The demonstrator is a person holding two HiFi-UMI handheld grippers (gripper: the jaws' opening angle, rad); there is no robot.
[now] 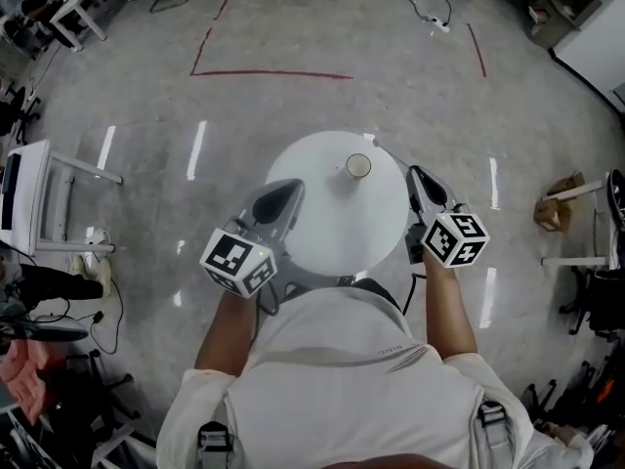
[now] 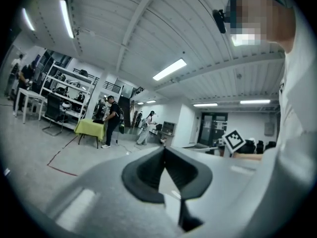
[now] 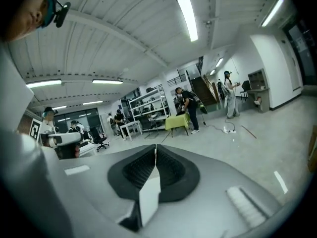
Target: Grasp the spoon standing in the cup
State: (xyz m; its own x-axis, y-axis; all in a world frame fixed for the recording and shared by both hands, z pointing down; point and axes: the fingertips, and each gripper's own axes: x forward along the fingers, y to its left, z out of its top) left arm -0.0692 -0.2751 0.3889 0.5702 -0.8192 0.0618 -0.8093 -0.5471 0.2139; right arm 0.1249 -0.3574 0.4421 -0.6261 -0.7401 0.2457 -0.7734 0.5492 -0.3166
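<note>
A paper cup [image 1: 358, 166] stands on the far part of a round white table [image 1: 322, 223]; from the head view I cannot make out a spoon in it. My left gripper [image 1: 295, 185] lies over the table's left side, its jaws shut and empty, short of the cup. At the table's right edge my right gripper [image 1: 414, 172] is shut too, with nothing held, right of the cup. Both gripper views point up and out into the room. The left gripper [image 2: 164, 150] and right gripper [image 3: 156, 147] show closed tips, and neither view shows the cup.
Red tape lines [image 1: 269, 72] mark the floor beyond the table. A white desk [image 1: 29, 189] stands at the left and a cardboard box [image 1: 555, 206] at the right. Several people [image 2: 112, 120] and a yellow-green table [image 3: 178, 121] are far off in the room.
</note>
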